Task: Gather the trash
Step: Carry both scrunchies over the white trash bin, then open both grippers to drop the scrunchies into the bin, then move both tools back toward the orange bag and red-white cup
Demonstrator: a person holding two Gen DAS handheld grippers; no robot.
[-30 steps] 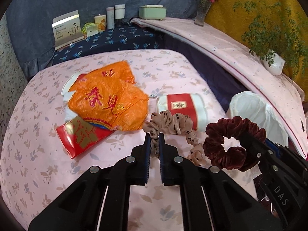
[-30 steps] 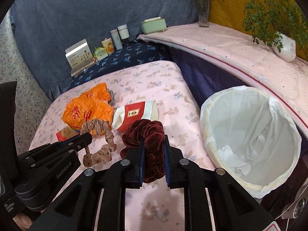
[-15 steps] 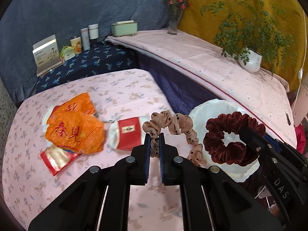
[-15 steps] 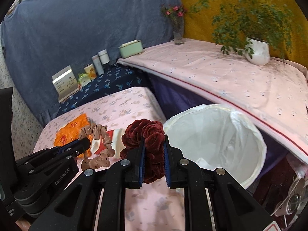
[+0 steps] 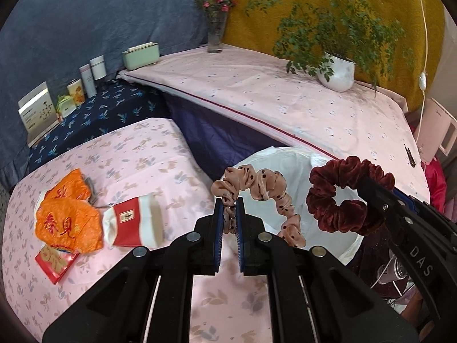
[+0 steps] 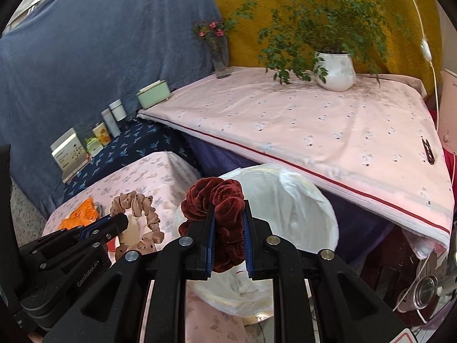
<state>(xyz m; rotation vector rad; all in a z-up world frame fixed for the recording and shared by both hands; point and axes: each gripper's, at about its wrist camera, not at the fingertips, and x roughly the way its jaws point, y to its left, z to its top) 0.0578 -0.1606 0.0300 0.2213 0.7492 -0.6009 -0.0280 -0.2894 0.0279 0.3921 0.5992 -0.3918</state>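
the left gripper [image 5: 228, 214] clenches the beige scrunchie [image 5: 257, 188], the right gripper [image 6: 228, 228] the maroon scrunchie [image 6: 217, 200]. both sit near the bin bag [image 6: 300, 200] rim; letting go now risks them catching on it or dropping outside.

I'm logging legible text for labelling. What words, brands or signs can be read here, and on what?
"DAS": on the right tongs, seen from the left wrist view.
"GenRobot.AI": on the left tongs, seen from the right wrist view.
Red Chinese characters: on the orange bag, too blurred to transcribe.
Red packet emblem, back box print: too small.
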